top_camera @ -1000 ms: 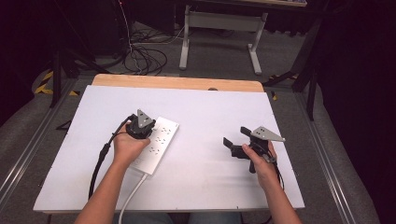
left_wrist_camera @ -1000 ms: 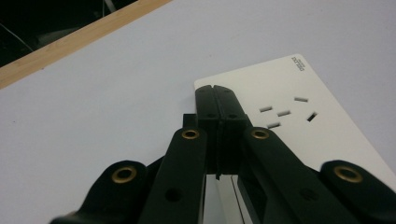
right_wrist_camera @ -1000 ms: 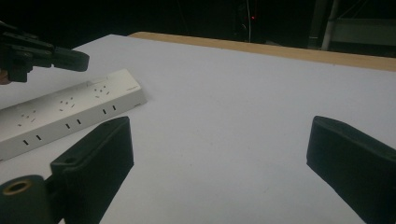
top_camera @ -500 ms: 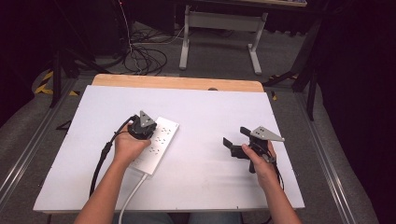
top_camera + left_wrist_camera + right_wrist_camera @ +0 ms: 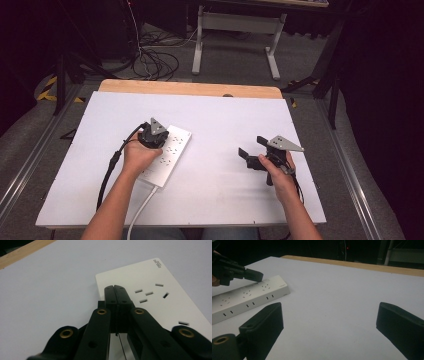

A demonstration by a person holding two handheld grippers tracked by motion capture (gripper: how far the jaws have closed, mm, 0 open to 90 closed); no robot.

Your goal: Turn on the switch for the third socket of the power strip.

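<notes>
A white power strip [image 5: 170, 152] lies at an angle on the white table [image 5: 215, 120], its white cord running off toward the near edge. My left gripper [image 5: 161, 136] is shut, jaws pressed together with nothing between them, and its tips rest on the strip's top face [image 5: 150, 282] near the far end. From the right gripper view the strip [image 5: 249, 300] lies at the left with the left gripper [image 5: 257, 276] touching it. My right gripper [image 5: 249, 155] stands open over bare table at the right, tips pointing left, nothing between its fingers [image 5: 269, 317].
A wooden strip [image 5: 190, 89] edges the far side of the table. Beyond it on the floor are loose cables [image 5: 155, 62] and a grey stand [image 5: 235, 30]. Metal rails [image 5: 30, 160] run along both sides of the table.
</notes>
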